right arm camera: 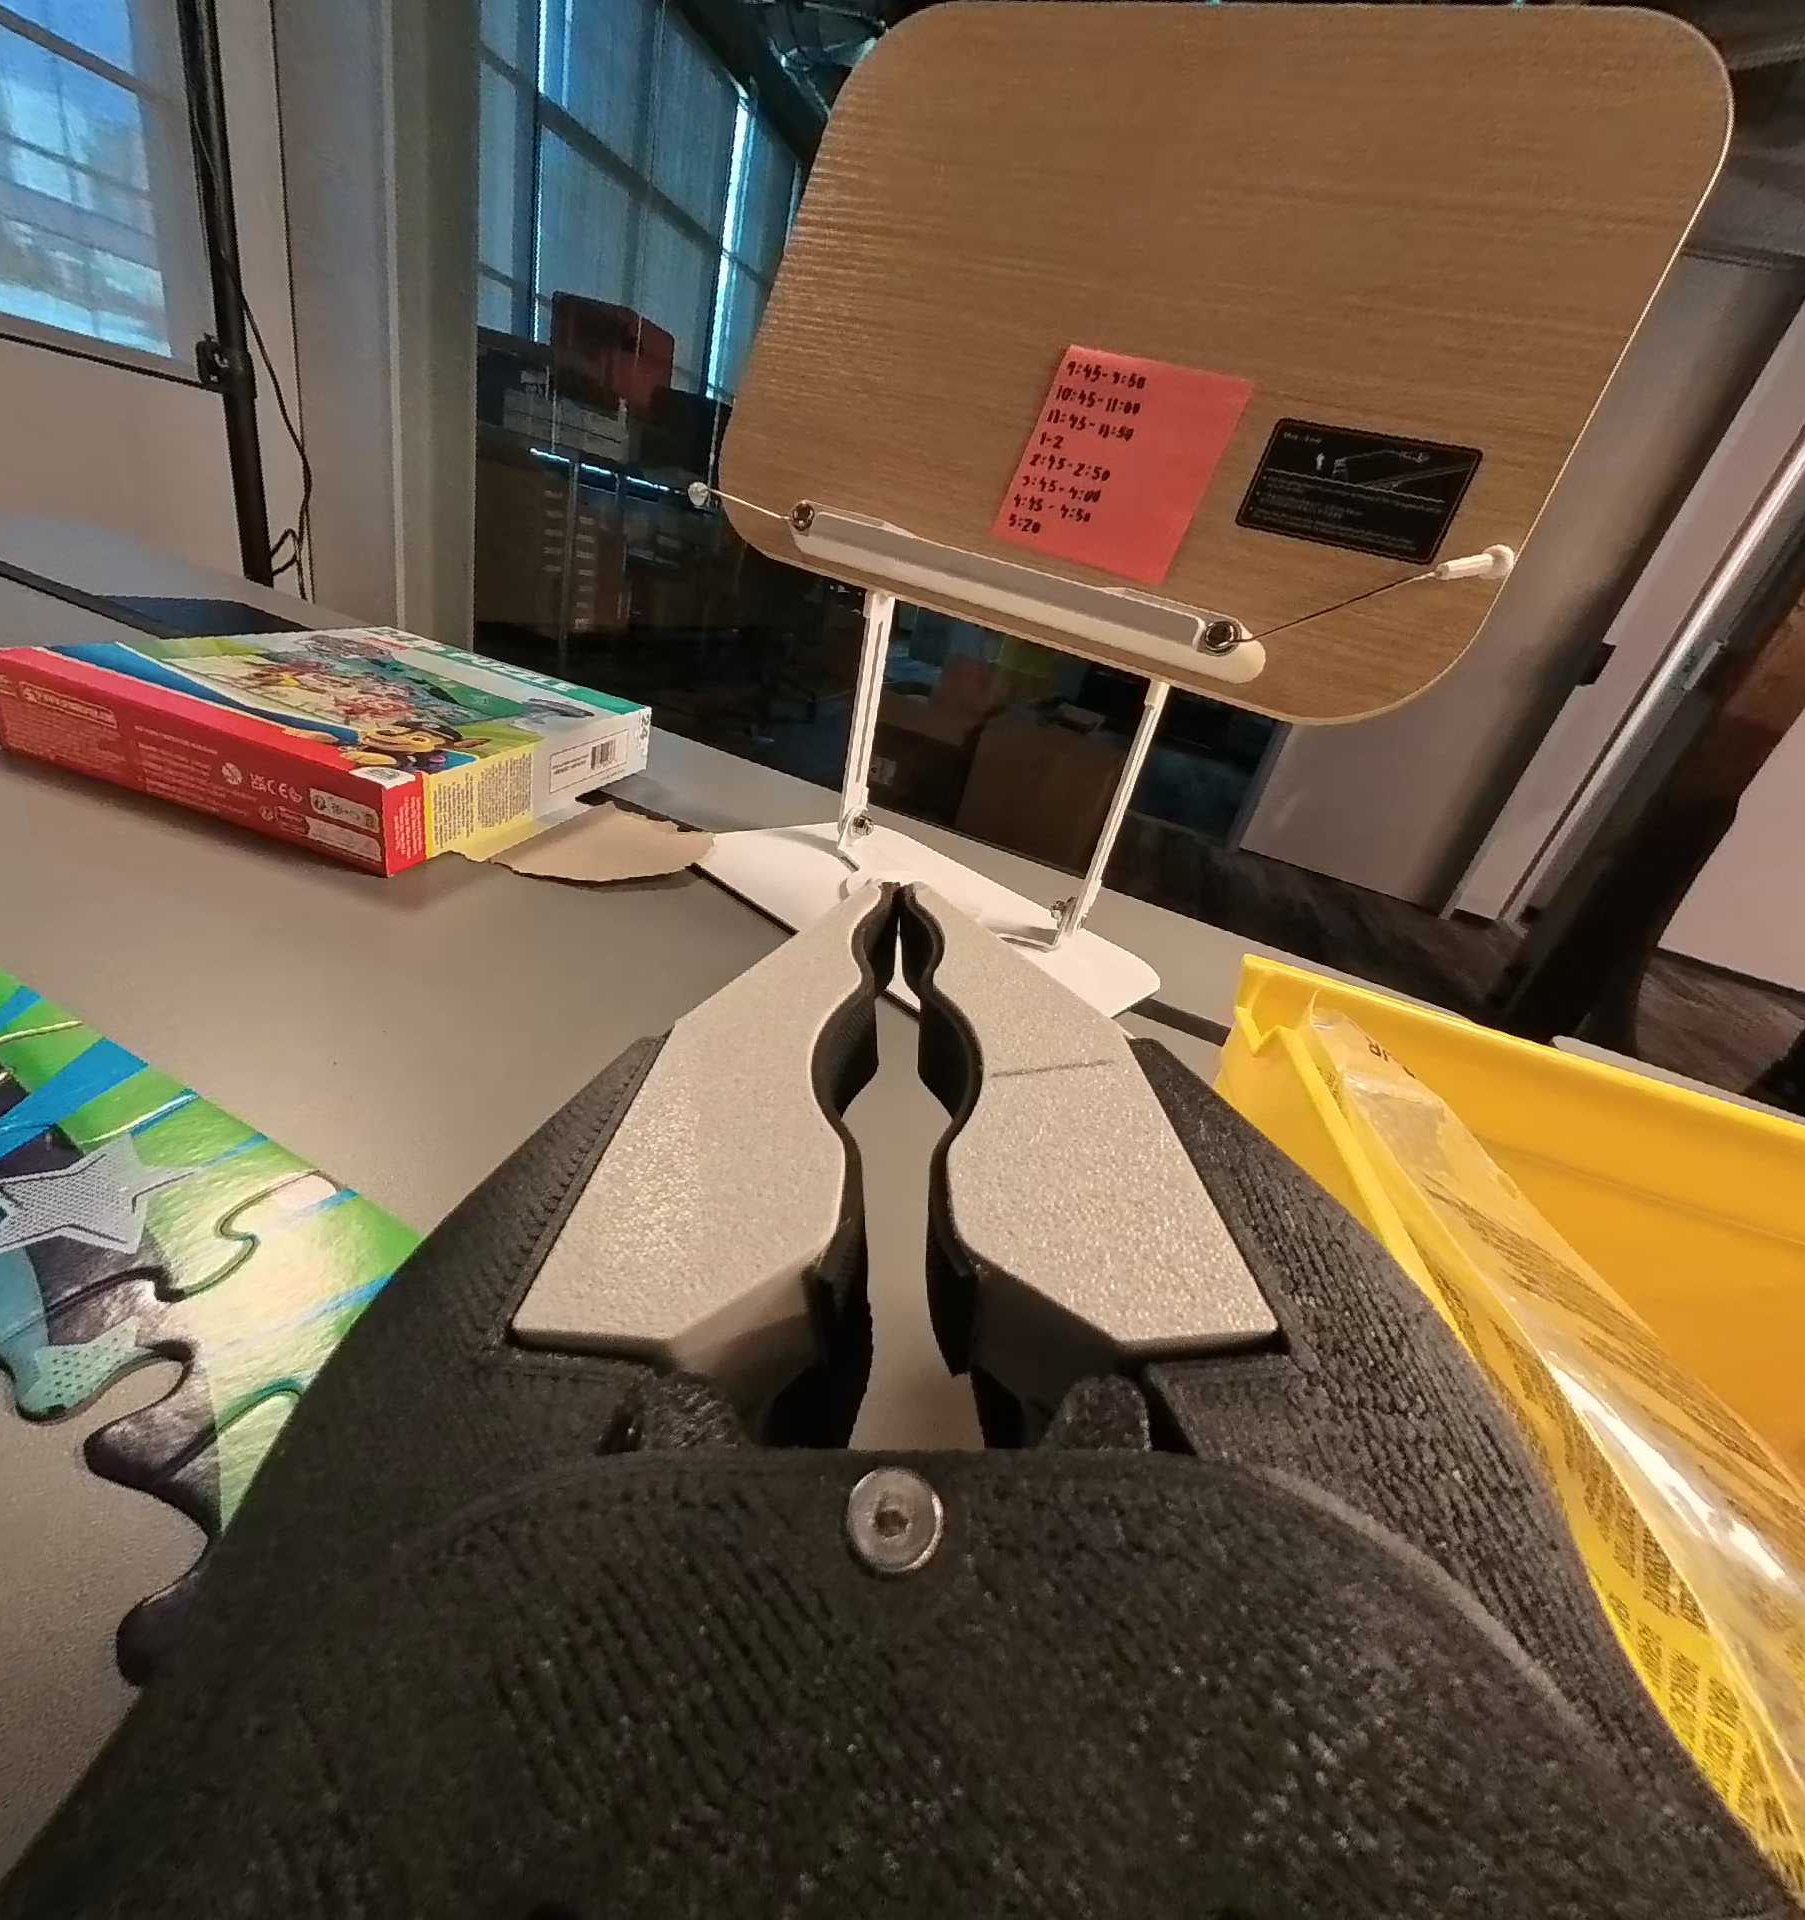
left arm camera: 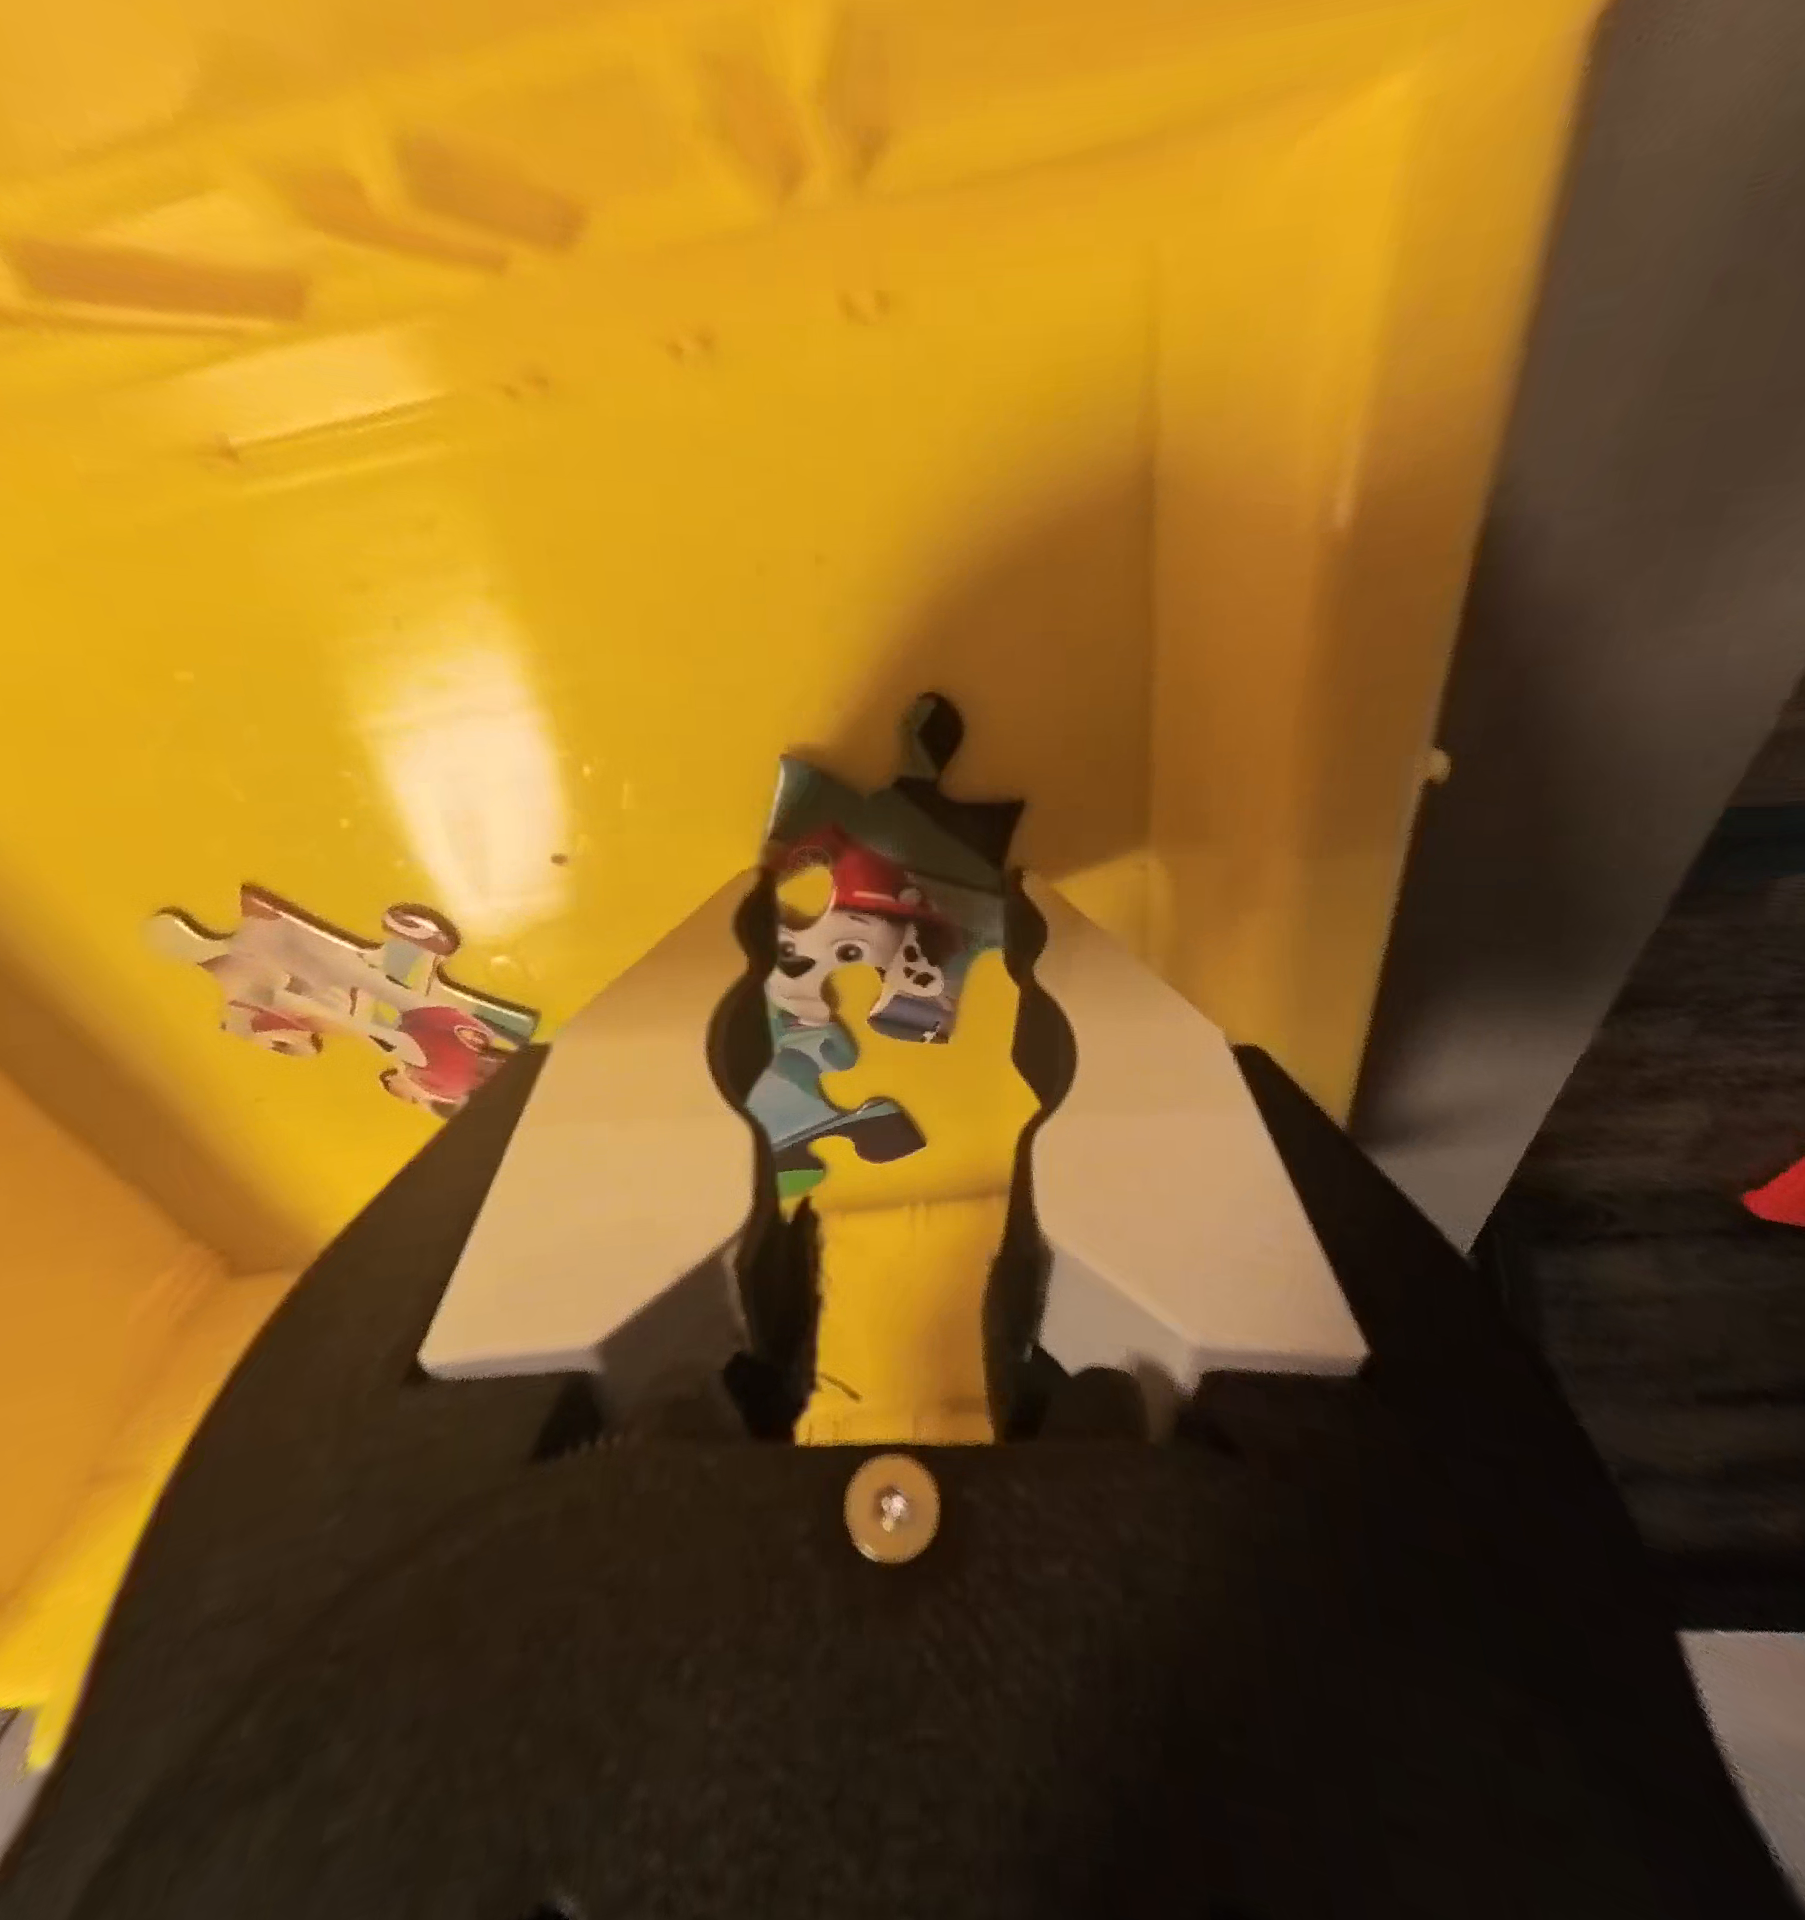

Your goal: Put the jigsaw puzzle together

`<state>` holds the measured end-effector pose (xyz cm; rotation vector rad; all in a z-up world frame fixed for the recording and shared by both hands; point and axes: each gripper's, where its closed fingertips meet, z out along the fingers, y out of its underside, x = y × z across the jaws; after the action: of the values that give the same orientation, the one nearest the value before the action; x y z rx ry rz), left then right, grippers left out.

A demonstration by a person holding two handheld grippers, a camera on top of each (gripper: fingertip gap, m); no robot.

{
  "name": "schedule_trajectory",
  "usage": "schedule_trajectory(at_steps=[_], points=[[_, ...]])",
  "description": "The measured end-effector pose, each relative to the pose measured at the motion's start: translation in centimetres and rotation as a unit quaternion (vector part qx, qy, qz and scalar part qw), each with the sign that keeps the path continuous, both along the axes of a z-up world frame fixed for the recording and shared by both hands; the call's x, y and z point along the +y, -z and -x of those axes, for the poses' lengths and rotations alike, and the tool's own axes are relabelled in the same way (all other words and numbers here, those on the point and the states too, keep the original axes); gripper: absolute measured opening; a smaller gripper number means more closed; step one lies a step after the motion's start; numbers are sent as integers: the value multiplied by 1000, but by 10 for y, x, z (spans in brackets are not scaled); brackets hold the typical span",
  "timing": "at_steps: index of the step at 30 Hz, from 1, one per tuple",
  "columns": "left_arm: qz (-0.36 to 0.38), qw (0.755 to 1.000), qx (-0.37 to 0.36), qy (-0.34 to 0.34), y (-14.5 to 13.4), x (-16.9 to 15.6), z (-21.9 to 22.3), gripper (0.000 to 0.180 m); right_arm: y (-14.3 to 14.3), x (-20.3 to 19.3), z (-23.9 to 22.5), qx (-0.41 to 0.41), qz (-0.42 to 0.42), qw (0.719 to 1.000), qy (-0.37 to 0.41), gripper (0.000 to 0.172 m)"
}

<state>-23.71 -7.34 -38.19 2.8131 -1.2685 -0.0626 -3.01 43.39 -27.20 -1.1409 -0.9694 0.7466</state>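
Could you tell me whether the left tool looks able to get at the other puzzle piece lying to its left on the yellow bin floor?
Probably yes: that loose puzzle piece lies flat on the bare yellow bin floor with nothing over it. But the left tool already straddles another puzzle piece.

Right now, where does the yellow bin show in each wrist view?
Left wrist view: the yellow bin fills the left and centre; the camera looks into it, with puzzle pieces on its floor.
Right wrist view: its rim stands at the lower right.
Shared landmark: the bin itself, on the grey table.
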Motion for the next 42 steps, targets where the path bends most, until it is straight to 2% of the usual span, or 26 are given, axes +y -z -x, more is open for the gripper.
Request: schedule_trajectory(at_steps=[1,11,15,18,19,21,23,25,27,30,32,35,37,38,40,42], points=[[-3,1000,-3,-1,0,-1,-1,32,0,0,0,0,0,1000,0,0],[-50,998,24,-28,-9,-4,8,31,0,0,0,2,2,1000,-3,0],[-105,993,39,-46,-31,5,16,31,0,-1,1,0,1,1000,-3,0],[-179,980,68,-50,-62,25,22,31,-3,-7,5,-7,-4,1000,-8,0],[-208,974,80,-48,-75,33,23,31,-7,-15,11,-10,11,1000,-23,2],[-274,955,102,-43,-105,54,20,31,-20,-54,33,-19,90,990,-106,7],[-334,935,116,-31,-134,77,10,31,-41,-115,61,-25,193,955,-224,9],[-387,913,127,-13,-159,101,-3,31,-67,-188,83,-26,249,904,-347,7],[-423,896,134,2,-176,125,-19,31,-81,-248,103,-50,258,871,-415,13],[-459,876,147,33,-193,154,-42,31,-84,-305,126,-96,253,846,-459,23],[-468,869,152,48,-198,168,-54,31,-84,-321,134,-110,249,843,-464,24],[-471,866,153,68,-197,180,-67,31,-85,-324,138,-104,252,850,-451,22],[-477,862,150,79,-196,186,-78,31,-90,-324,134,-88,273,839,-462,12],[-482,859,149,82,-196,188,-83,31,-91,-323,131,-88,277,836,-465,1],[-499,850,144,85,-197,193,-95,29,-87,-319,122,-106,270,833,-471,0],[-531,836,118,73,-203,197,-112,53,-82,-309,107,-133,253,829,-481,0]])
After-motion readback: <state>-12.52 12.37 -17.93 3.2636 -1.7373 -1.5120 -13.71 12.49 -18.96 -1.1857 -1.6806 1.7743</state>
